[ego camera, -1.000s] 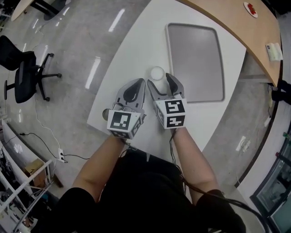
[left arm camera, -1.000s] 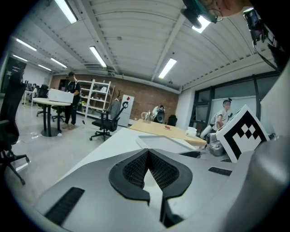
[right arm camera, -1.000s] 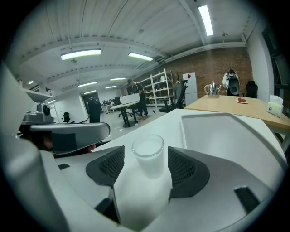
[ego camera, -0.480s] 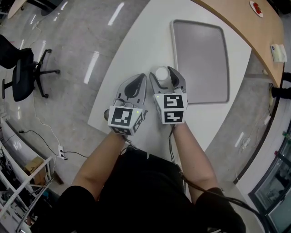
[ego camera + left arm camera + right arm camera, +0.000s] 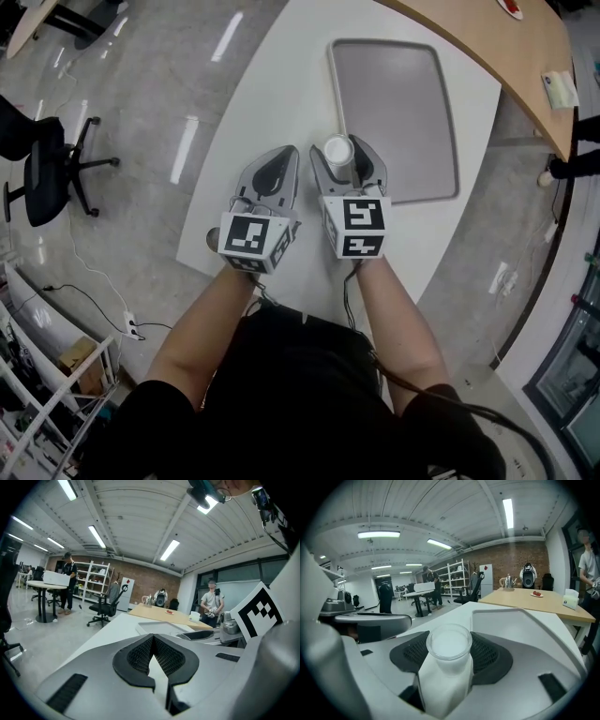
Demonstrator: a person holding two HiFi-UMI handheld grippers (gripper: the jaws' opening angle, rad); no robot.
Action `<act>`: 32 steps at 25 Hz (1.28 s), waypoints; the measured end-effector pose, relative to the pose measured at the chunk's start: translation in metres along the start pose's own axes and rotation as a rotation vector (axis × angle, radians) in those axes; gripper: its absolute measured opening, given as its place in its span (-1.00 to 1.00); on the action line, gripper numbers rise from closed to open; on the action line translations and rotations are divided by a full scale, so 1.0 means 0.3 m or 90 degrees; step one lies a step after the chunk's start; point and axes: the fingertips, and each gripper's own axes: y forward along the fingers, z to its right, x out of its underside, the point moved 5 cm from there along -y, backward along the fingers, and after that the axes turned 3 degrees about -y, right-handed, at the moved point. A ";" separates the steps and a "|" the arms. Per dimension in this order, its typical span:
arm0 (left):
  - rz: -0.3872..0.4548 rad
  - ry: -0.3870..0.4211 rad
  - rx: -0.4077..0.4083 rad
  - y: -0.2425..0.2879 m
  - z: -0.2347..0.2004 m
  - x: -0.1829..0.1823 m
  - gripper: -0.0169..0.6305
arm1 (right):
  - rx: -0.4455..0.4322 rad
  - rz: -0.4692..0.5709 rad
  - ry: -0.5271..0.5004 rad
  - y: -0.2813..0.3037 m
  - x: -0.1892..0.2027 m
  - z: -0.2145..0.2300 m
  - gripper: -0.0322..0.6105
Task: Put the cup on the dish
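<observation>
pinching the cup (image 5: 448, 665) from both sides, the right gripper (image 5: 343, 156) is seen with its jaws closed on the milky white body, the rim standing proud above the pads (image 5: 490, 656). the cup is held right at the near left rim of the dish (image 5: 405, 112), a grey tray lying on the white table (image 5: 272, 84), so it is judged not yet set down on it. the left gripper (image 5: 280, 161) is parked just beside the right one, jaws brought together with nothing caught between them. the risk here is the tray's raised lip: if the cup is carried across too low, its base could be knocked against that lip and the cup tipped or twisted in the grip. a release made too early could leave the cup straddling the rim, half on the table. the wall looks thin, so it could be squashed or popped out by too hard a squeeze. as for contents, the tray is bare, and nothing is made out inside the cup, though certainty is not allowed by its cloudy wall.
</observation>
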 end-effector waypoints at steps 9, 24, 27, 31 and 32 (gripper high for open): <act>-0.014 0.021 0.094 0.118 0.241 -0.032 -0.93 | 0.099 0.016 0.051 -0.199 0.007 0.229 -0.12; -0.046 0.053 0.169 0.278 0.524 0.050 -0.93 | 0.192 -0.024 0.086 -0.367 0.207 0.501 -0.13; -0.049 0.047 0.163 0.268 0.514 0.057 -0.93 | 0.183 -0.015 0.094 -0.366 0.211 0.501 -0.12; -0.045 0.048 0.154 0.242 0.508 0.046 -0.93 | 0.173 -0.007 0.105 -0.375 0.204 0.492 -0.12; -0.043 0.048 0.152 0.232 0.511 0.039 -0.93 | 0.173 -0.006 0.104 -0.383 0.199 0.488 -0.12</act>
